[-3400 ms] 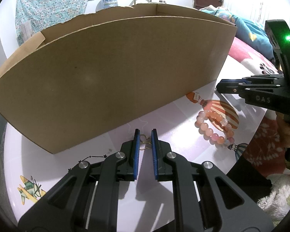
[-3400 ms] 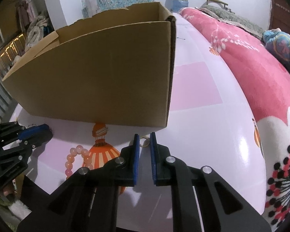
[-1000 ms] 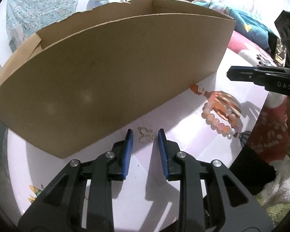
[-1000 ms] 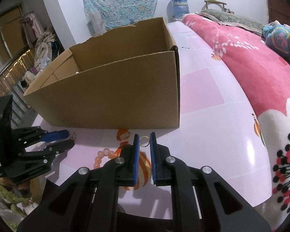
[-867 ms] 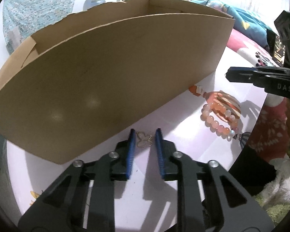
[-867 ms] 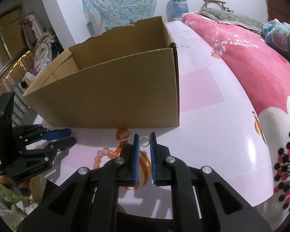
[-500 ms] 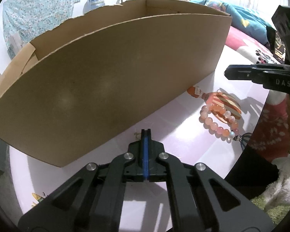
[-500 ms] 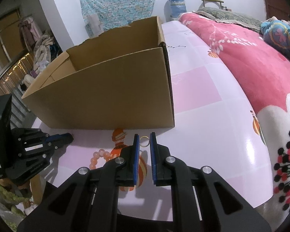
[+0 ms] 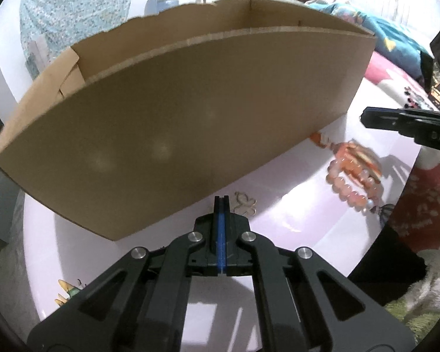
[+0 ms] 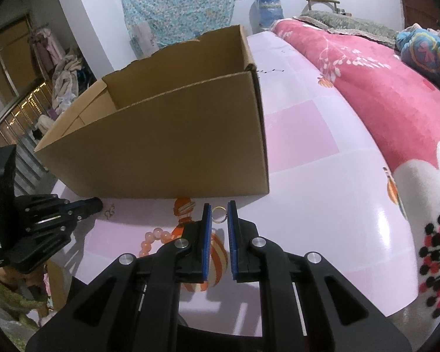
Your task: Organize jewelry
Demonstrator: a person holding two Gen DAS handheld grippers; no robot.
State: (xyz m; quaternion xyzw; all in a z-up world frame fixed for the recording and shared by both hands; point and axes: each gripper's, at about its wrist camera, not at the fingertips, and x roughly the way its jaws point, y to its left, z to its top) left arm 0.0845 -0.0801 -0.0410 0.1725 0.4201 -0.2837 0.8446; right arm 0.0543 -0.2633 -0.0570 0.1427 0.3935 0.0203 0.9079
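Observation:
A butterfly-shaped gold piece (image 9: 245,204) lies on the table just right of my left gripper (image 9: 221,198), whose jaws are shut with nothing between them. It also shows in the right wrist view (image 10: 111,211). My right gripper (image 10: 219,206) is shut on a small gold ring (image 10: 219,214), held above the table. A pink bead bracelet (image 9: 349,183) lies on the balloon print; it also shows in the right wrist view (image 10: 152,242). An open cardboard box (image 9: 190,123) stands behind everything, and in the right wrist view (image 10: 167,146).
The table (image 10: 322,176) has a pink and white printed cover. A pink floral blanket (image 10: 381,79) lies to its right. The table's front edge (image 9: 366,252) drops off near the bracelet. The right gripper's body (image 9: 407,123) sits right of the box.
My left gripper closed from open and now sits shut beside the butterfly piece, which lies free on the table. My right gripper rose a little with the ring.

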